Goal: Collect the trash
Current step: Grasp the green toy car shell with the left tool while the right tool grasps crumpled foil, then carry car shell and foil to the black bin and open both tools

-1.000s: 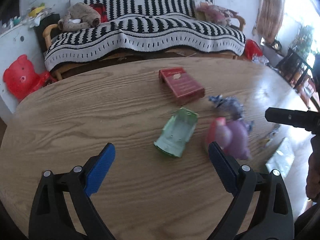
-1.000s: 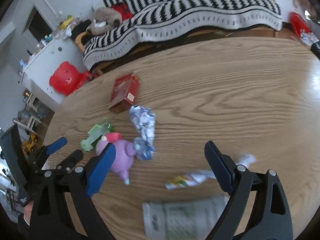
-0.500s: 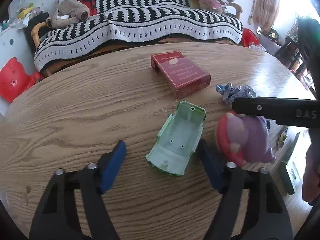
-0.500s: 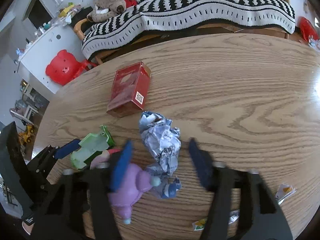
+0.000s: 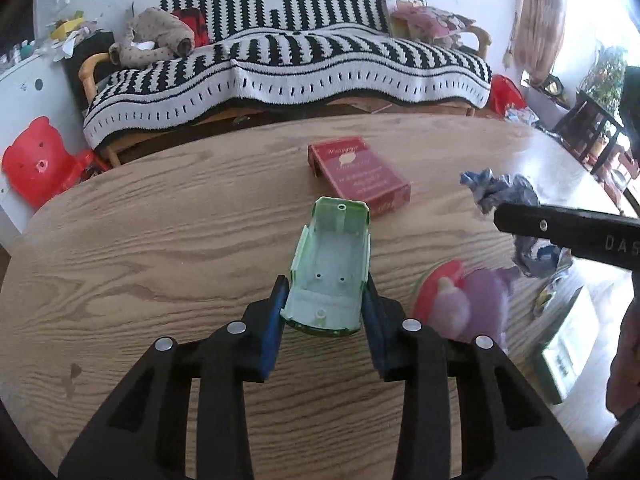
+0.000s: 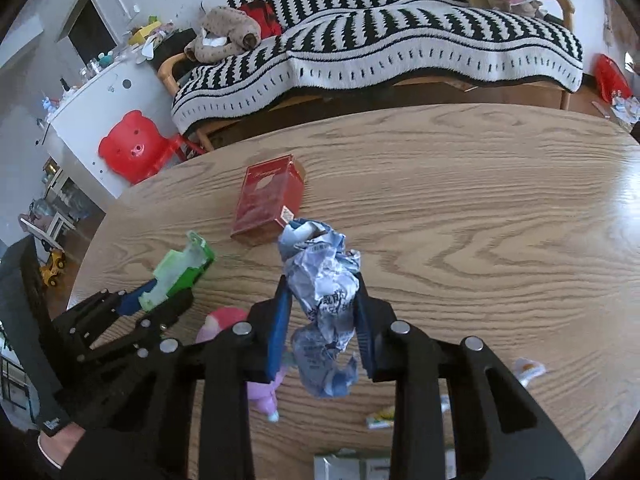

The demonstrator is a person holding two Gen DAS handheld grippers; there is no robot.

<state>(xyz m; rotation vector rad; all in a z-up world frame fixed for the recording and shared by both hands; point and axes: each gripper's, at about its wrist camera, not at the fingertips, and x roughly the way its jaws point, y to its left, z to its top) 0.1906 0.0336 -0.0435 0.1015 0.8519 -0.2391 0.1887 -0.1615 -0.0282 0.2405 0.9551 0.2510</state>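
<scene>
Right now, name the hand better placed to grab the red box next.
Neither hand is free: left gripper clamps the green plastic shell, right gripper the crumpled wrapper. Right, probably; the red box lies just beyond its wrapper.

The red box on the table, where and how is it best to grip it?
The red box lies flat, so grip across its two long side faces, coming from above with fingers parallel to its length. The near corner is crowded by the green tray; take the middle or far half.

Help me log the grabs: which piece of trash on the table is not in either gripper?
The red box. It lies free on the wooden table, while the left gripper pinches the green plastic tray and the right gripper the crumpled foil wrapper.
</scene>
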